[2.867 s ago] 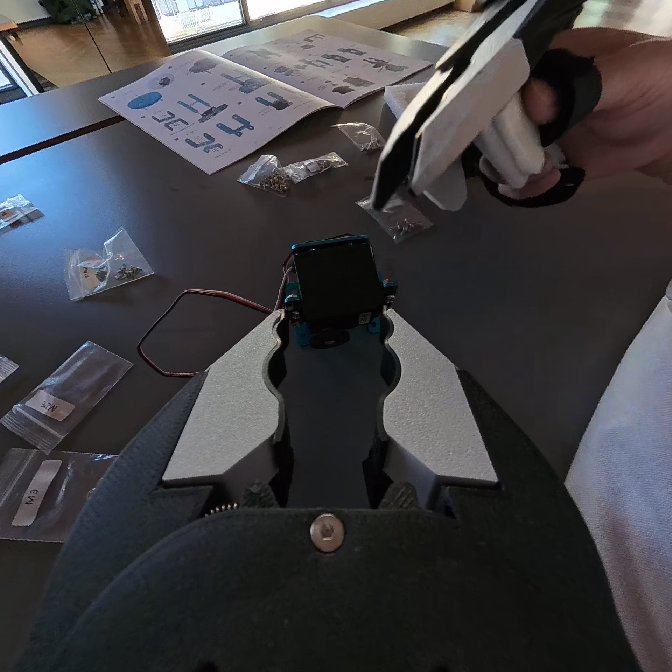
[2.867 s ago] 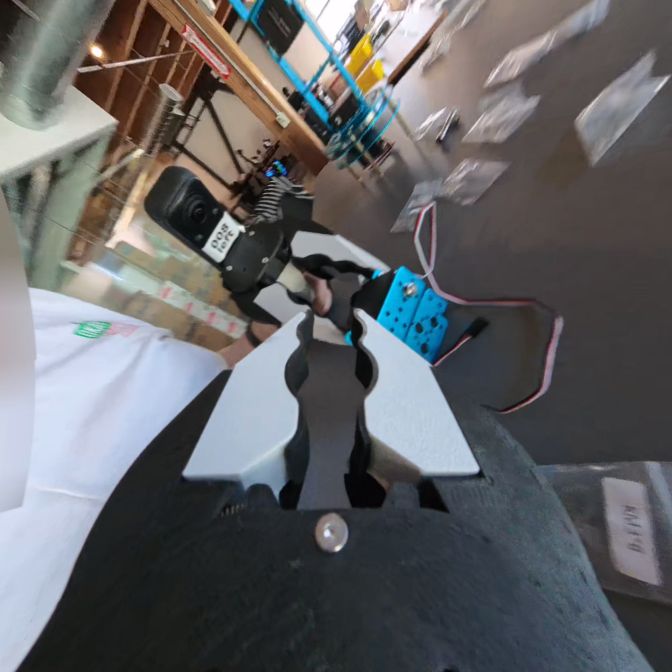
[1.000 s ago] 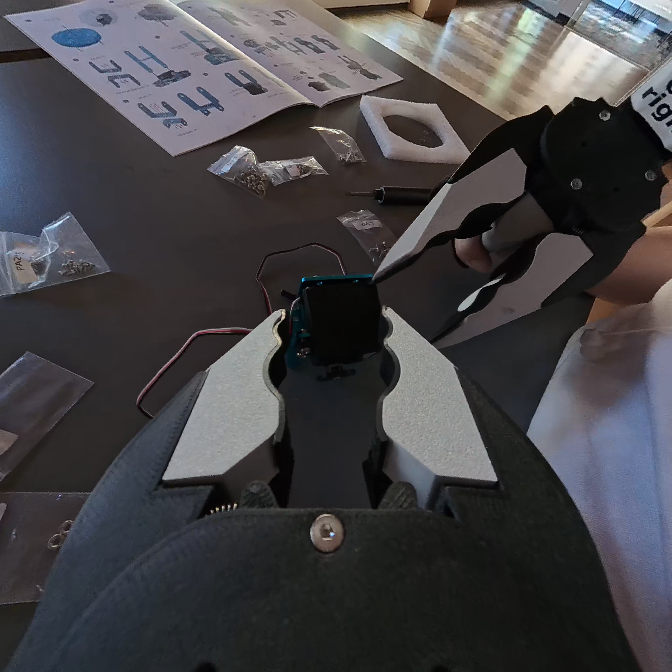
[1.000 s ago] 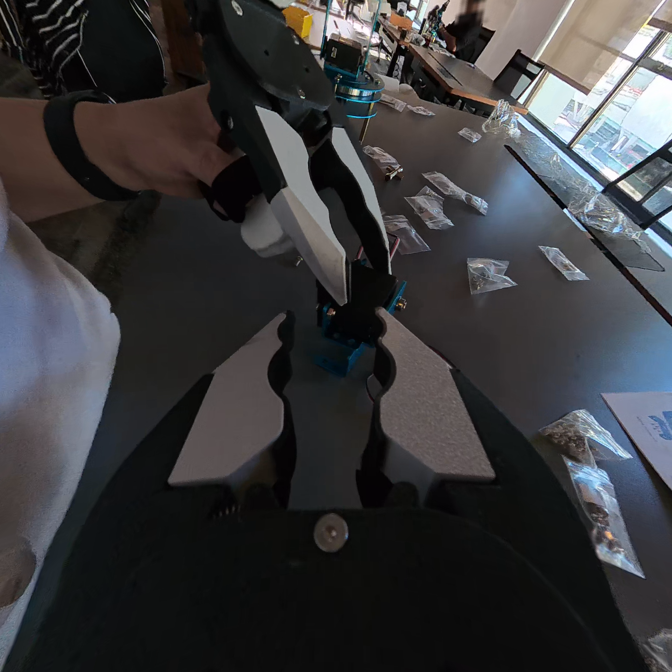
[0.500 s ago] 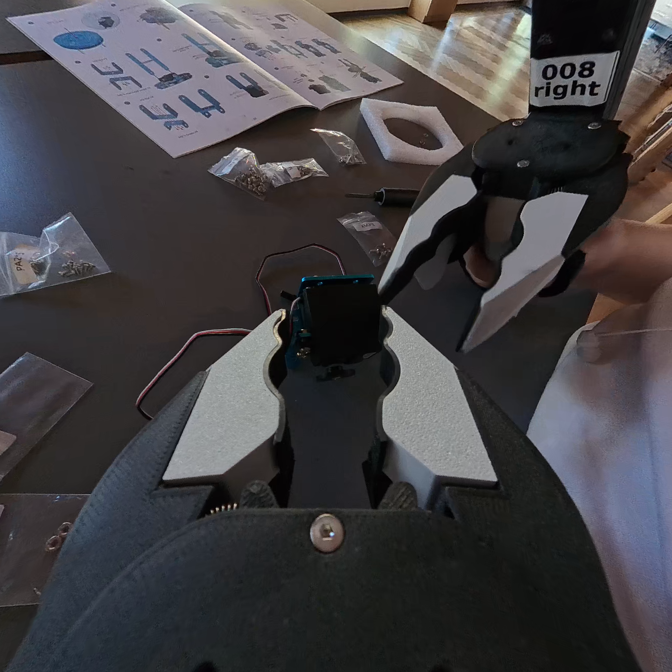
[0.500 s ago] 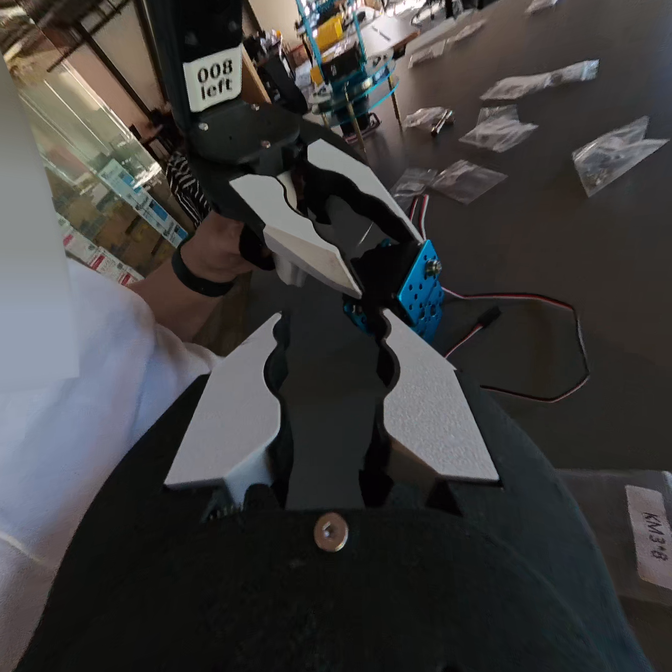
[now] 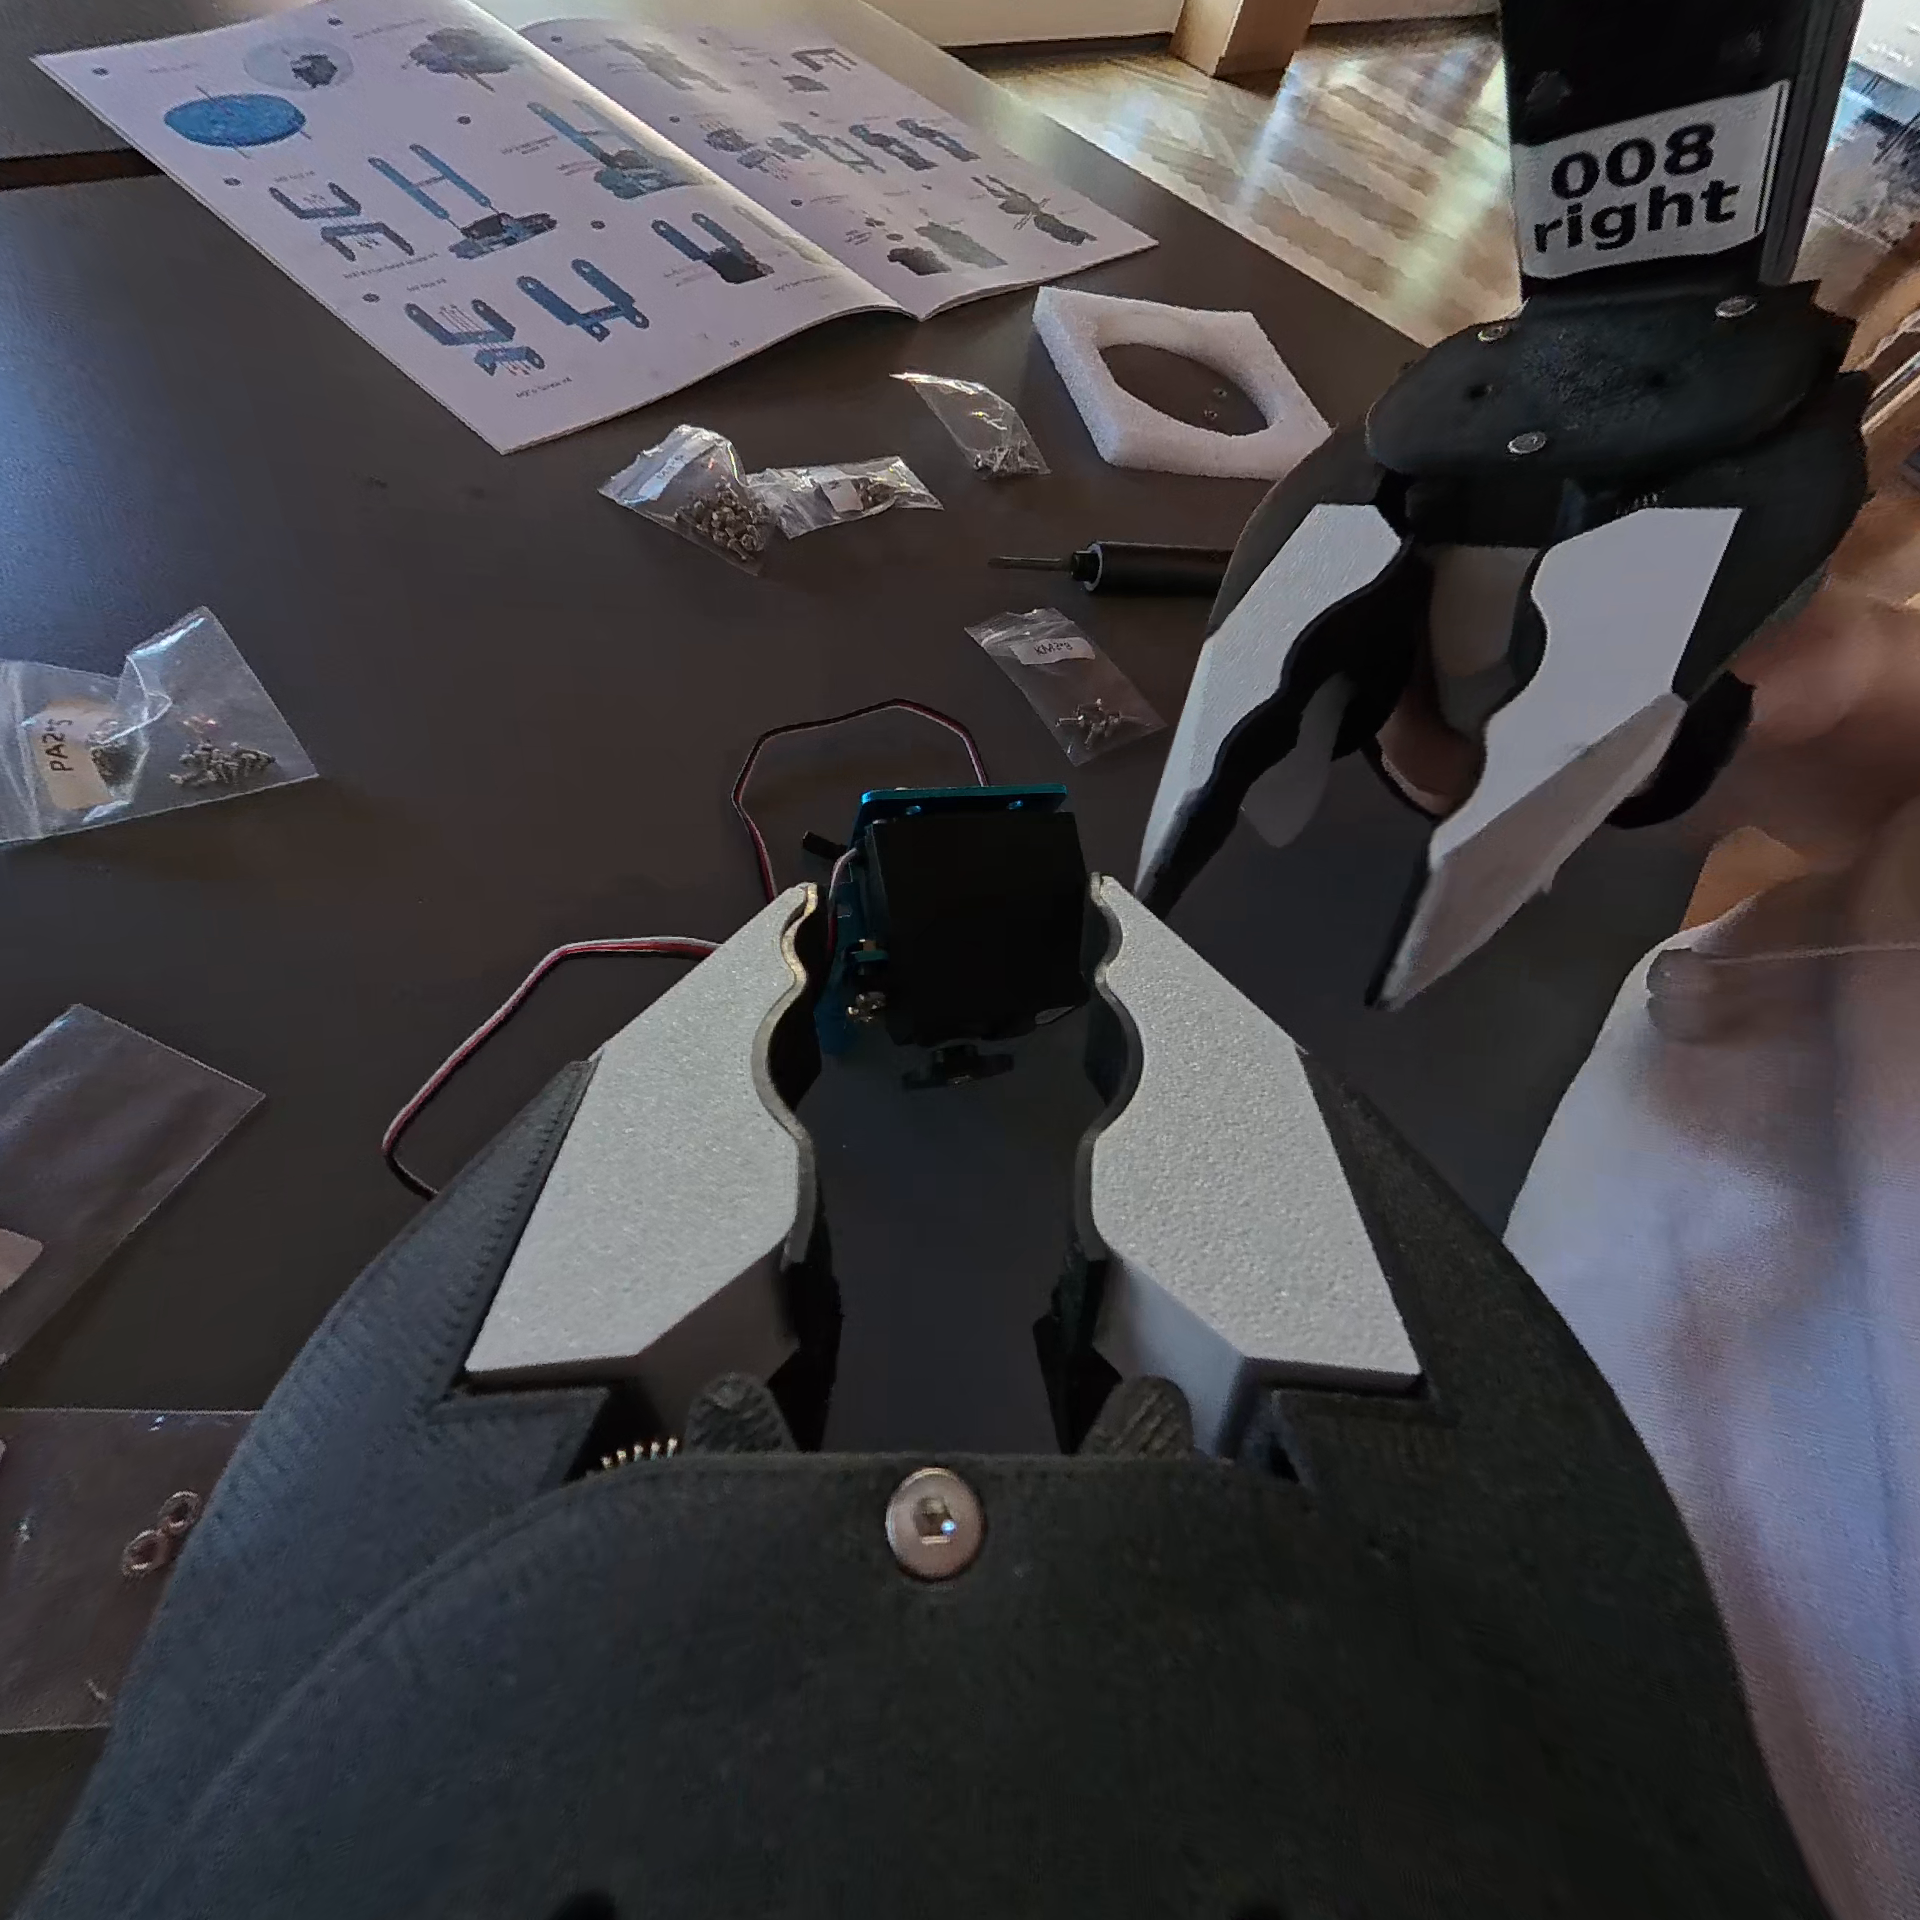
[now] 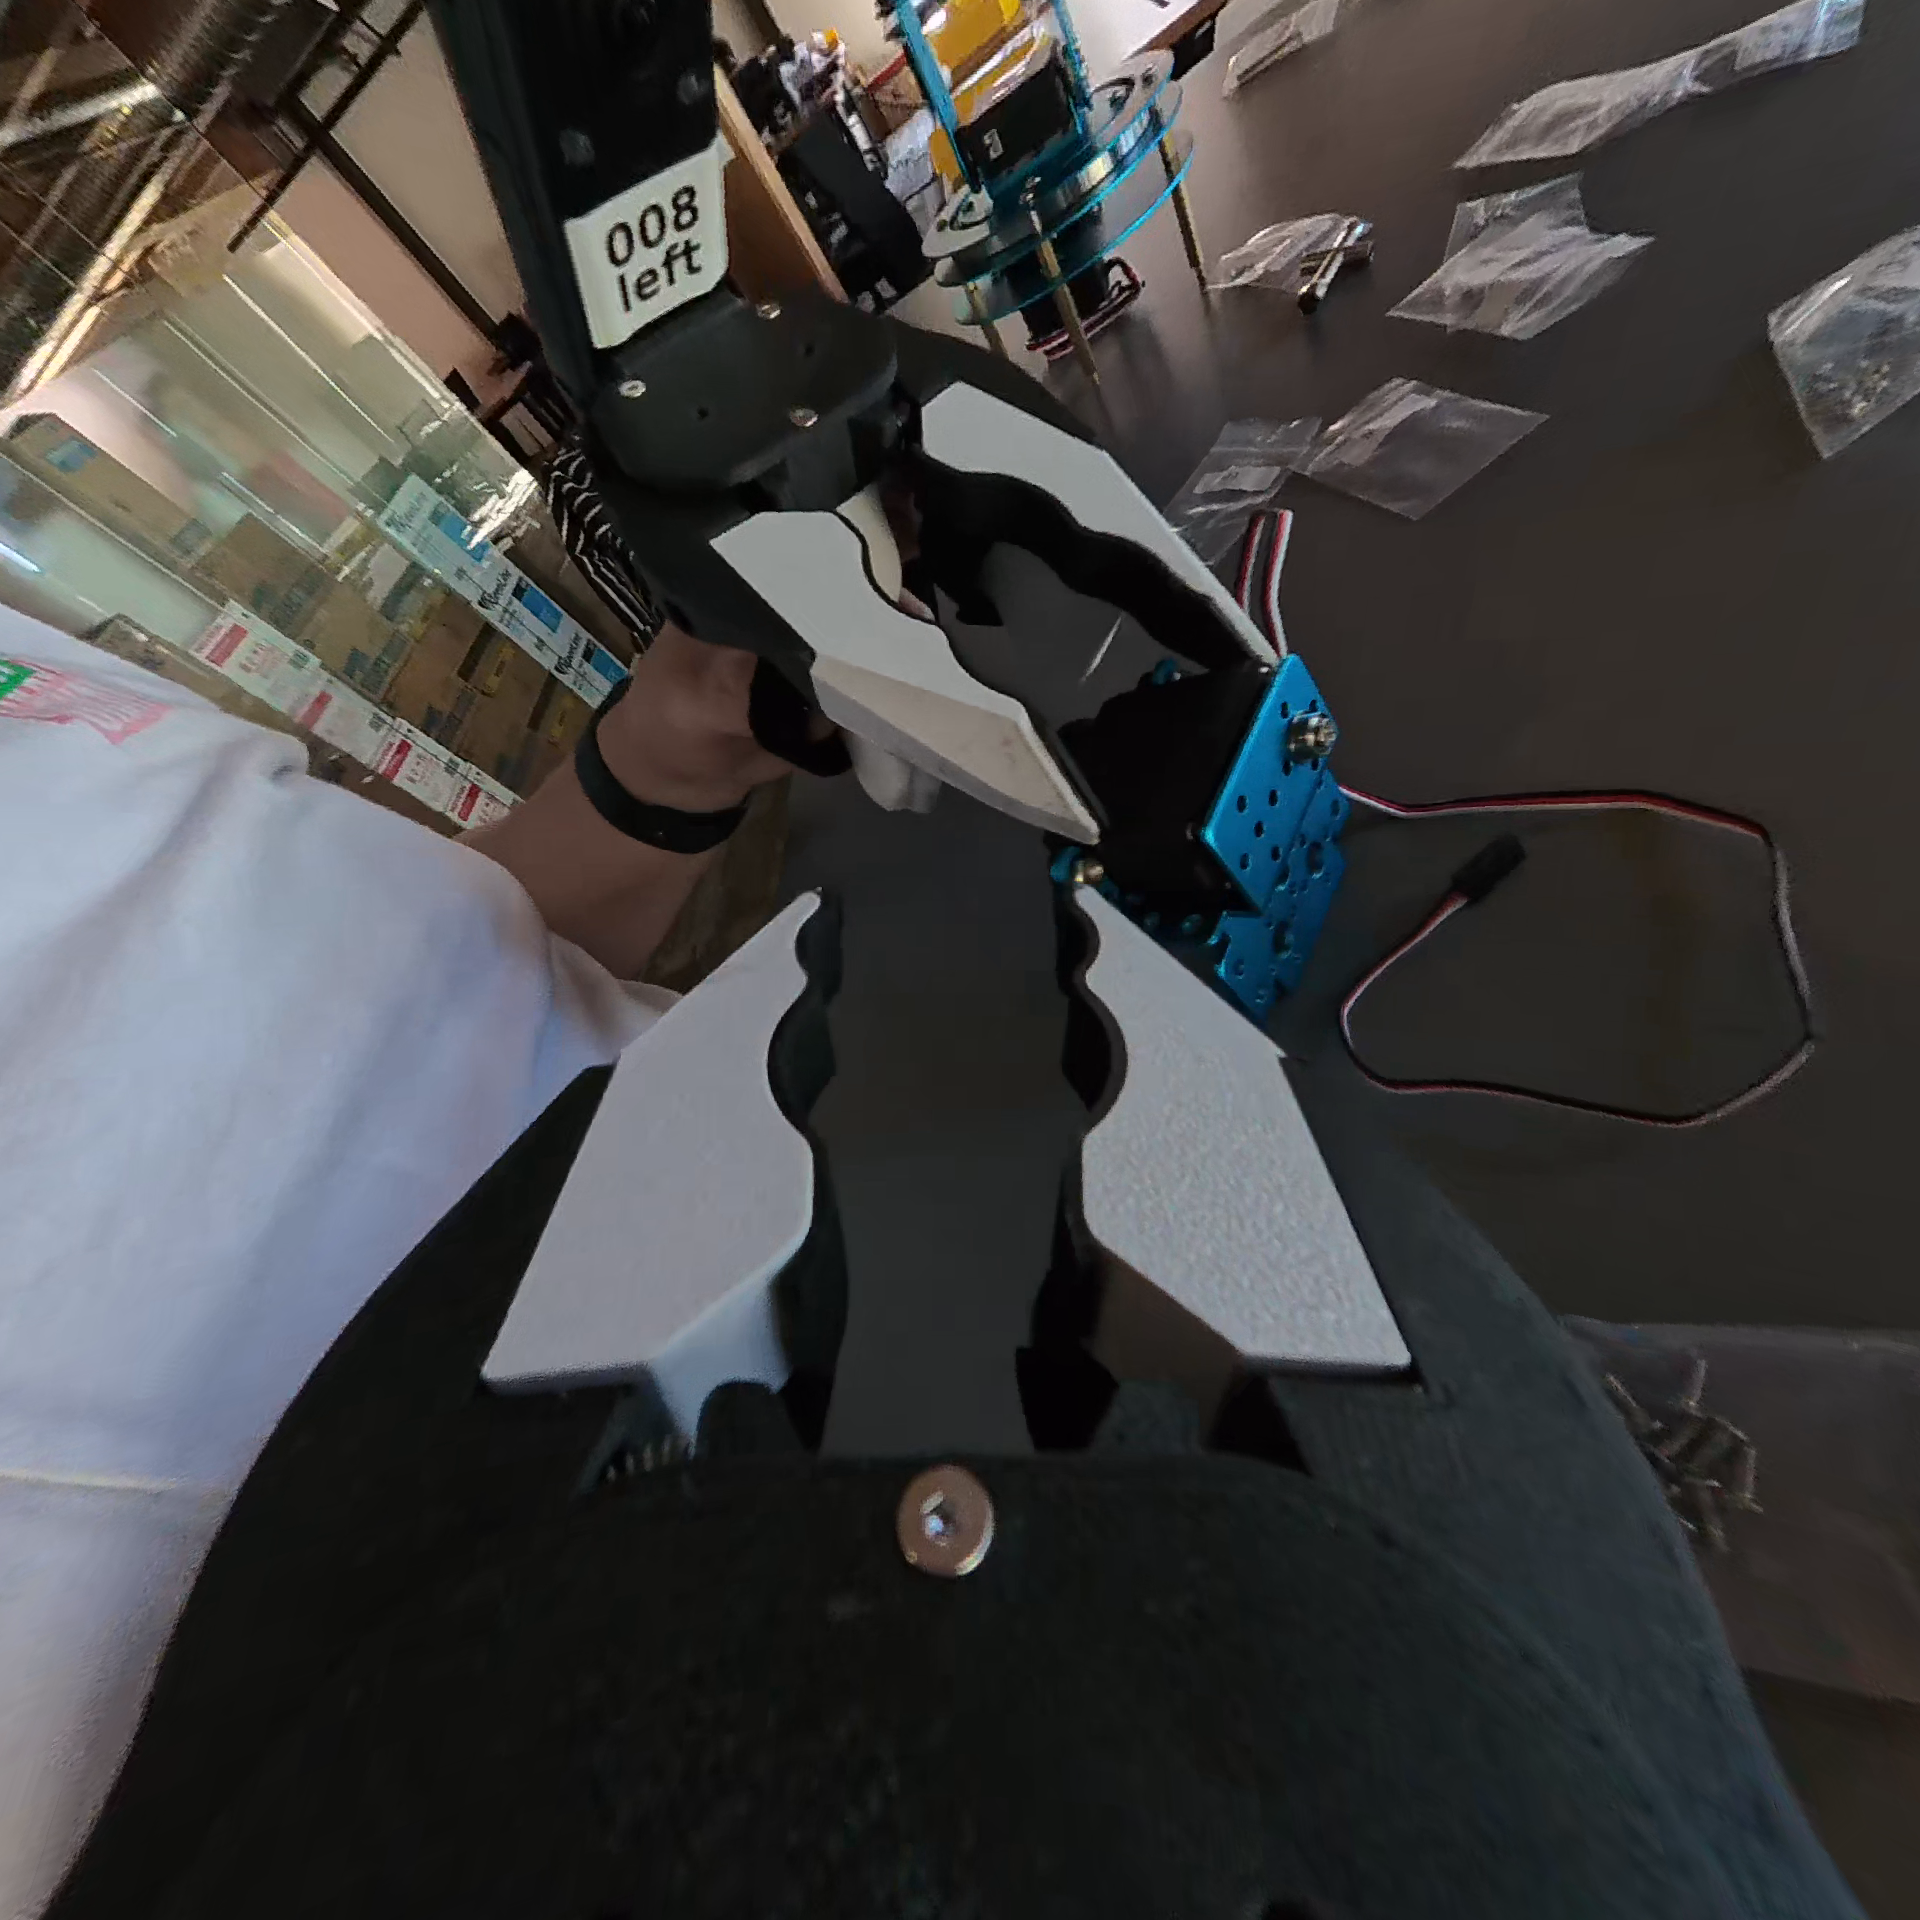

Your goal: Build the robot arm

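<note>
My left gripper [image 7: 951, 904] is shut on a black servo [image 7: 971, 935] mounted in a blue perforated metal bracket [image 8: 1273, 810]. It holds the servo low over the dark table [image 7: 468, 644]. I cannot tell whether the bracket touches the table. The servo's red, white and black wire [image 8: 1766, 862] loops over the table and ends in a black plug [image 8: 1486, 868]. My right gripper [image 8: 945, 902] is open and empty. It points down just right of the servo, and its nearer fingertip [image 7: 1153, 883] is beside my left gripper's right finger. In the right wrist view the left gripper [image 8: 1174, 743] grips the servo.
An open instruction booklet [image 7: 582, 208] and a white foam frame [image 7: 1174, 384] lie at the back. Several small bags of screws [image 7: 769, 499] and a black screwdriver [image 7: 1143, 566] are scattered about. A blue tiered assembly [image 8: 1049, 166] stands far off. A person's white shirt [image 8: 208, 935] borders the table.
The right gripper came from above, touched its tip to the servo's top, then turned to point down beside it. The left gripper kept its hold on the servo and tilted a little.
</note>
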A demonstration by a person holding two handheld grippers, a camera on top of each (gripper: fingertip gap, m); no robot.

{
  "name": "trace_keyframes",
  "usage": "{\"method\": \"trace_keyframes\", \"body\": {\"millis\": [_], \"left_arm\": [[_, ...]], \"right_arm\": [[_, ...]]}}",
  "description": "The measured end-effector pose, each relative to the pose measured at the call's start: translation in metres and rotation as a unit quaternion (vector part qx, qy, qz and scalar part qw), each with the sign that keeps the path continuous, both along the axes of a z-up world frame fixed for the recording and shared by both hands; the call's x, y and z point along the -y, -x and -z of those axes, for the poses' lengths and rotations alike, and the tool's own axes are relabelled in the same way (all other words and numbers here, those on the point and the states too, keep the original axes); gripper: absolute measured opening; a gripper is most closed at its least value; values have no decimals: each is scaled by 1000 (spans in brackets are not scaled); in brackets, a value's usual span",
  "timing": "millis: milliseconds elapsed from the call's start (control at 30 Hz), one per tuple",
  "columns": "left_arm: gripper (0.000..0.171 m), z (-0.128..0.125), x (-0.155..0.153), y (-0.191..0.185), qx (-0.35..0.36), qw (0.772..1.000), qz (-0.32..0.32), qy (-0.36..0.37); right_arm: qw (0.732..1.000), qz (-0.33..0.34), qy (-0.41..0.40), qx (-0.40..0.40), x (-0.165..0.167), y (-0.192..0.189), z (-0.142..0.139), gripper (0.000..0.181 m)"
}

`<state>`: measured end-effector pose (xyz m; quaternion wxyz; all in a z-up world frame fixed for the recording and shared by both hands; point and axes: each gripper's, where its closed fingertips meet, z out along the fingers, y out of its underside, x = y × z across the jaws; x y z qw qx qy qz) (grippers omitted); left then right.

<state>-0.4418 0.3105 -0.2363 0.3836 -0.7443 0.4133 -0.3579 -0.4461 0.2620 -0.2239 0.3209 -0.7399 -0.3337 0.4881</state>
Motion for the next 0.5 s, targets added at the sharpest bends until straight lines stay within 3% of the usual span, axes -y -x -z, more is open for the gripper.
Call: {"method": "trace_keyframes", "body": {"millis": [167, 500], "left_arm": [[49, 0, 0, 0, 1, 1000, 0, -1], [48, 0, 0, 0, 4, 1000, 1, -1]], "right_arm": [[1000, 6, -4, 25, -5, 1, 10, 47], [1000, -2, 9, 9, -3, 1, 0, 43]]}}
